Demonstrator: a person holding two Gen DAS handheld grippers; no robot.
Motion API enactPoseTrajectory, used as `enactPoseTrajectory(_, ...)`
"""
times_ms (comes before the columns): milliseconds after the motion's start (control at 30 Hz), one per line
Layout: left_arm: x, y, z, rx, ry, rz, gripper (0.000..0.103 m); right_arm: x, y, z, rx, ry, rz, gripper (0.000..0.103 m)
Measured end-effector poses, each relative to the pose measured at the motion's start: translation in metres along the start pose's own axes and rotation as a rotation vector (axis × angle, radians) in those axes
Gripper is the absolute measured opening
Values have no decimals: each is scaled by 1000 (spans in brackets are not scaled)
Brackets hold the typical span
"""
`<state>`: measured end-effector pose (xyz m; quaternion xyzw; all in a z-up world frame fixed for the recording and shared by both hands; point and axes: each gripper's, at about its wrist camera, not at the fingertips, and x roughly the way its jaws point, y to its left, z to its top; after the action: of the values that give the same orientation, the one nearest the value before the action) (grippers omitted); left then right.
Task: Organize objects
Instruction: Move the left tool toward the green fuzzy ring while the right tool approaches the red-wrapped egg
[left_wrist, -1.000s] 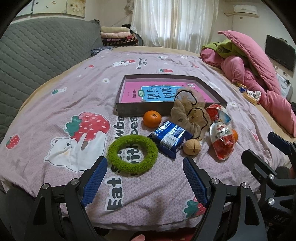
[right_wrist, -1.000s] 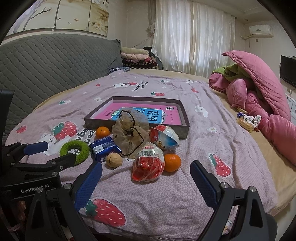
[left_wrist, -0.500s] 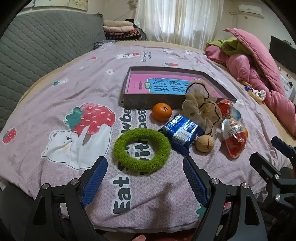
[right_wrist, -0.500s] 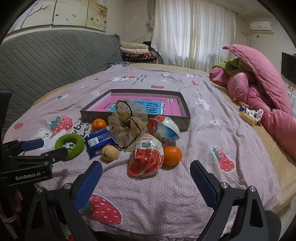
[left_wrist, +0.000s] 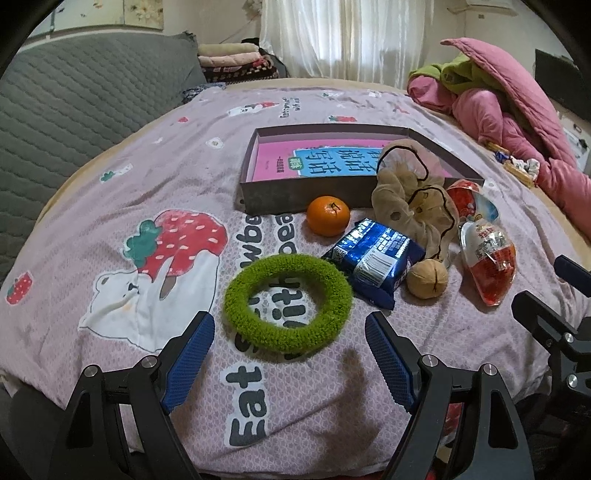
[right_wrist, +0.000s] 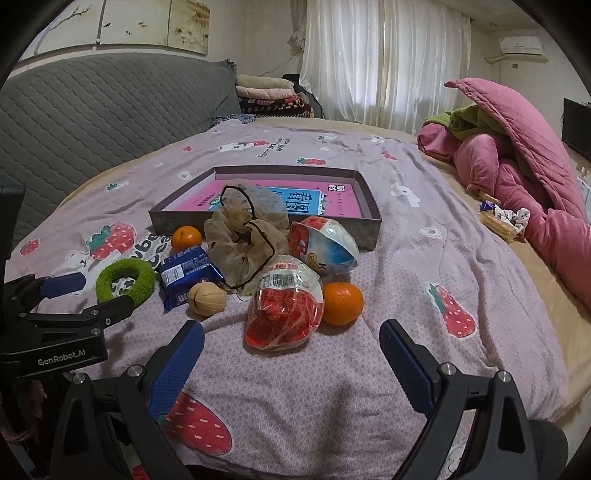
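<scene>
Left wrist view: over the last second the left gripper (left_wrist: 290, 343) has closed in on the green ring (left_wrist: 288, 302), which now lies just ahead of the fingers (left_wrist: 192, 349) at twelve o'clock and looks much larger than before. The fingers stand wide apart and hold nothing. I judge the ring is the first thing lined up for pickup; nothing loose has reached the shallow box (left_wrist: 258, 195) yet, which holds only a pink-and-blue printed sheet. The ring is fuzzy, soft-looking and hollow. At its two o'clock lies a glossy blue snack packet (left_wrist: 375, 258), crinkled foil, with a ridged round walnut (left_wrist: 426, 277) touching its right edge. A dimpled mandarin (left_wrist: 328, 216) sits against the box wall.

Right wrist view: the right gripper (right_wrist: 291, 363) has also eased toward the pile; its fingers (right_wrist: 406, 363) are equally spread and empty. Straight ahead lies a red egg-shaped packet (right_wrist: 284, 308) in shiny clear wrap, a second mandarin (right_wrist: 341, 303) touching it at three o'clock. Behind sit a similar blue-and-red egg packet (right_wrist: 325, 245) and a sheer beige scrunchie (right_wrist: 243, 240), crumpled. All rest on the bed (right_wrist: 424, 258), its printed cover soft and creased.
</scene>
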<state>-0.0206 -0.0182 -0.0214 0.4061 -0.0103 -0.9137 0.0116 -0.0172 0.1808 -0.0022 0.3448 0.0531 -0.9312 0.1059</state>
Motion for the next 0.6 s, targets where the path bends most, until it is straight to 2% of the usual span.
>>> enactPoseTrajectory(200, 4, -3, 4, 6, -4, -13, 84, 7, -6, 6, 20, 9, -15, 96)
enactPoseTrajectory(333, 14, -2, 7, 9, 25, -11, 84, 15, -5, 11, 8, 17, -25, 94)
enactPoseTrajectory(600, 27, 1, 7, 3, 50, -15, 84, 35, 5, 17, -61, 46, -39, 84)
